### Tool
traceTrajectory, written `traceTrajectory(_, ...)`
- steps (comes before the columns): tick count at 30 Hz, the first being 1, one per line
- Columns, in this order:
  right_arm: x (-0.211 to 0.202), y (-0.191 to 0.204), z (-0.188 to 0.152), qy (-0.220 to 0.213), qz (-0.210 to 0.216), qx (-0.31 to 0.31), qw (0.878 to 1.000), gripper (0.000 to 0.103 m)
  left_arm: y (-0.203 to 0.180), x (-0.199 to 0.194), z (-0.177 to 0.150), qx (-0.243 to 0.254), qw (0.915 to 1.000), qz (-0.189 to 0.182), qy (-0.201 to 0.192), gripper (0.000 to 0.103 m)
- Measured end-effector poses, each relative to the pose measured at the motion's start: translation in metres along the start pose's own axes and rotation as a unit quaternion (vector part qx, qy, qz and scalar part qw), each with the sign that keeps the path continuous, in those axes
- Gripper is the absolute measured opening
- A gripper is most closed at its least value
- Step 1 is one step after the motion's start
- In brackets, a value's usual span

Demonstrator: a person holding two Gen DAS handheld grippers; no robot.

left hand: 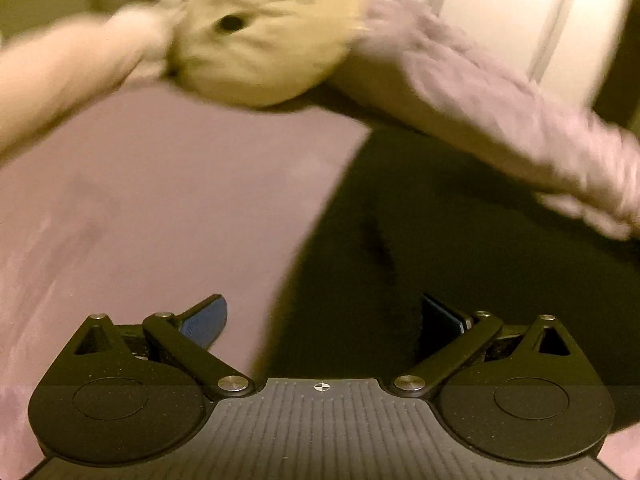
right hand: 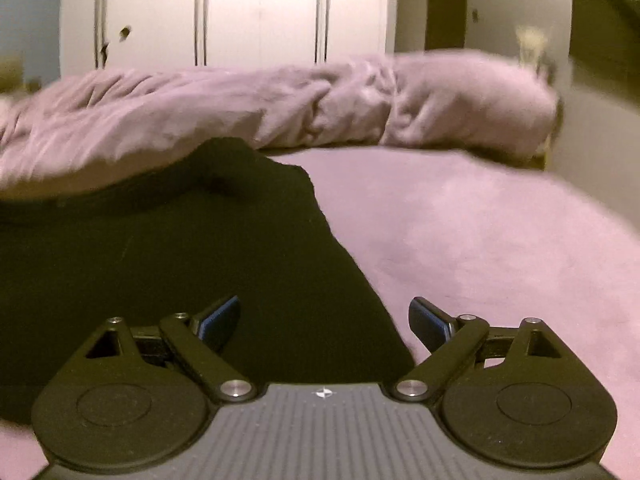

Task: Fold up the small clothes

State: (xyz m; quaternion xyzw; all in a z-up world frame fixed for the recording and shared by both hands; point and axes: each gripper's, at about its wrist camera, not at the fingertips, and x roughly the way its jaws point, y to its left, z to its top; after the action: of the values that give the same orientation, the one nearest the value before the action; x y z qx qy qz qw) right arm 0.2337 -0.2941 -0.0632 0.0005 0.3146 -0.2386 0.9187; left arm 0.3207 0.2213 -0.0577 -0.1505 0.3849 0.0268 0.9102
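Note:
A black garment (left hand: 460,240) lies flat on the pink bed sheet (left hand: 140,200); in the left wrist view its left edge curves down between my fingers. My left gripper (left hand: 325,320) is open just above that edge, with nothing pinched. In the right wrist view the same black garment (right hand: 180,248) fills the left side, and its jagged right edge runs down toward my right gripper (right hand: 326,320). That gripper is open wide, with its left finger over the cloth, its right finger over the bare sheet (right hand: 500,248), and no cloth between the pads.
A cream plush toy (left hand: 264,32) lies at the head of the bed beside a crumpled pink duvet (left hand: 500,112). The duvet (right hand: 280,104) runs along the far side of the garment. A white wardrobe (right hand: 248,8) stands behind the bed.

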Motion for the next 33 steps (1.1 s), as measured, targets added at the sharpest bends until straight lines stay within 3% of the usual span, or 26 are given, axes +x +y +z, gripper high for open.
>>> traceTrajectory(2,-0.033,0.013,-0.014,-0.023,0.000,-0.030,0.999,0.091,0.016,-0.008,0.005,-0.034,0.9992,-0.016,0.014,0.103)
traceTrajectory(5,-0.070,0.031,-0.031,-0.038,0.028,-0.043,0.998,0.087,0.014,-0.004,0.014,-0.037,0.9948,-0.072,0.061,0.103)
traceTrajectory(7,-0.085,0.039,-0.042,-0.038,0.058,-0.032,0.997,0.067,0.014,0.010,0.017,-0.048,0.9865,-0.120,0.101,0.103)
traceTrajectory(11,-0.087,0.051,-0.056,0.009,0.092,-0.008,0.996,0.053,0.014,0.026,0.027,-0.079,0.9789,-0.148,0.116,0.102)
traceTrajectory(12,-0.088,0.053,-0.058,0.016,0.099,-0.006,0.995,0.052,0.016,0.028,0.030,-0.095,0.9754,-0.160,0.117,0.099)
traceTrajectory(13,-0.089,0.055,-0.060,0.017,0.104,-0.006,0.994,0.052,0.017,0.030,0.030,-0.112,0.9716,-0.172,0.117,0.082)
traceTrajectory(14,-0.090,0.056,-0.061,0.013,0.104,-0.007,0.994,0.052,0.018,0.030,0.030,-0.123,0.9698,-0.174,0.118,0.066)
traceTrajectory(17,-0.091,0.056,-0.060,0.009,0.104,-0.005,0.994,0.052,0.025,0.036,0.027,-0.140,0.9661,-0.176,0.126,0.055)
traceTrajectory(19,-0.093,0.057,-0.060,0.010,0.111,-0.003,0.994,0.052,0.029,0.035,0.024,-0.144,0.9630,-0.193,0.121,0.058)
traceTrajectory(22,-0.090,0.058,-0.060,0.014,0.114,-0.005,0.993,0.052,0.031,0.038,0.020,-0.147,0.9630,-0.190,0.121,0.065)
traceTrajectory(24,-0.087,0.058,-0.061,0.019,0.116,0.000,0.993,0.052,0.030,0.040,0.021,-0.162,0.9609,-0.188,0.124,0.064)
traceTrajectory(25,-0.087,0.058,-0.061,0.020,0.117,0.002,0.993,0.052,0.029,0.042,0.023,-0.165,0.9609,-0.184,0.125,0.056)
traceTrajectory(26,-0.088,0.058,-0.062,0.019,0.118,0.003,0.993,0.052,0.027,0.042,0.025,-0.164,0.9623,-0.177,0.125,0.038)
traceTrajectory(27,-0.090,0.057,-0.062,0.017,0.118,0.005,0.993,0.052,0.026,0.041,0.026,-0.164,0.9623,-0.176,0.127,0.032)
traceTrajectory(33,-0.094,0.049,-0.062,0.011,0.127,0.021,0.992,0.052,-0.009,0.005,0.047,-0.117,0.9720,-0.181,0.095,0.021)
